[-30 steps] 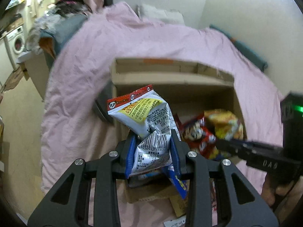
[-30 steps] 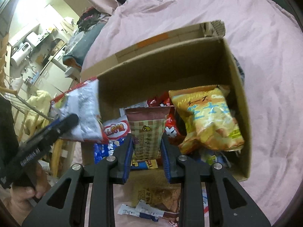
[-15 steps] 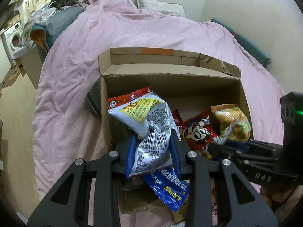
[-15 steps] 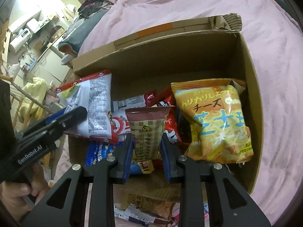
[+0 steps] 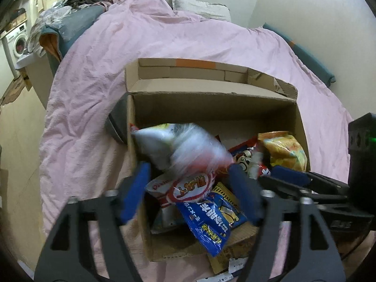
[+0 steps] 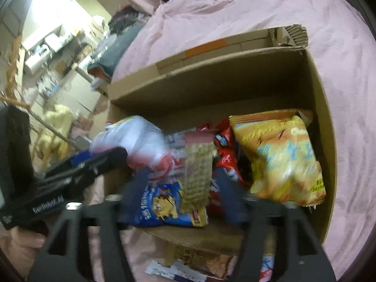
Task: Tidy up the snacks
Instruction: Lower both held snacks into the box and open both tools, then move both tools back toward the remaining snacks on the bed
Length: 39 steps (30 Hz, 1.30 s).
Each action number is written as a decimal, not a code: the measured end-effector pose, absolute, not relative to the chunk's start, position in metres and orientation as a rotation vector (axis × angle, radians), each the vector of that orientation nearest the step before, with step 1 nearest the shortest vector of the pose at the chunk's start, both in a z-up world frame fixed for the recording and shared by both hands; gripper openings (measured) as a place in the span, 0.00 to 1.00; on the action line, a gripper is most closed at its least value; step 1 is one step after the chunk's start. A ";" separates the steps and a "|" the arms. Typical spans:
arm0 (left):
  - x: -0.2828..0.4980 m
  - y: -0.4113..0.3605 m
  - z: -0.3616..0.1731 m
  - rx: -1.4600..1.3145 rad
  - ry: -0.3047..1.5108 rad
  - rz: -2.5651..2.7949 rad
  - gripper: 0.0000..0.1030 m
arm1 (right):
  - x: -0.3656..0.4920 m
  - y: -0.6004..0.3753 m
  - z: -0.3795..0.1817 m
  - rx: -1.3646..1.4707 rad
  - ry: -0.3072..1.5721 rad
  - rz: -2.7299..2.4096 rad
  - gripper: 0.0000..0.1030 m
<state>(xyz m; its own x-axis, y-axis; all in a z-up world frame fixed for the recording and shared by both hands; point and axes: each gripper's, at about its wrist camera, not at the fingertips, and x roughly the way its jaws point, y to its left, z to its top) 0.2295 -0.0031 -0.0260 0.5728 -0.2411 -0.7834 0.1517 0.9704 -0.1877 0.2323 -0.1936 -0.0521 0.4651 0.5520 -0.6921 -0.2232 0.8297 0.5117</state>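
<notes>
The left tongs (image 5: pixel 190 185) stand wide open over the near left part of the cardboard box (image 5: pixel 211 98), jaws well apart and holding nothing. The white snack bag (image 5: pixel 181 145) is blurred between and just beyond them, free of both pads, so it seems let go to land on the heap inside. The right tongs (image 6: pixel 182 189) are spread as well. The checkered pouch (image 6: pixel 197 171) stands upright and blurred in the gap; whether a pad touches it I cannot tell, but the spacing suggests it is released.

Below lie a blue packet (image 6: pixel 162 206), a red packet (image 6: pixel 225 162) and a yellow cheese-snack bag (image 6: pixel 282 159) leaning on the right wall, probably stood up to save room. The box sits on a bed under a pink cover (image 5: pixel 98 89), and a few wrappers (image 6: pixel 174 269) lie outside its near edge.
</notes>
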 end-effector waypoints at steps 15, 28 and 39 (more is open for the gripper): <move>0.228 0.002 -0.023 -0.119 0.924 -0.204 0.77 | 0.224 -0.209 -0.048 0.396 0.950 0.454 0.73; 0.204 0.012 -0.011 -0.149 0.887 -0.171 0.77 | 0.217 -0.212 -0.040 0.410 0.945 0.460 0.73; 0.169 0.021 -0.004 -0.104 0.865 -0.148 0.77 | 0.190 -0.219 -0.036 0.393 0.939 0.413 0.73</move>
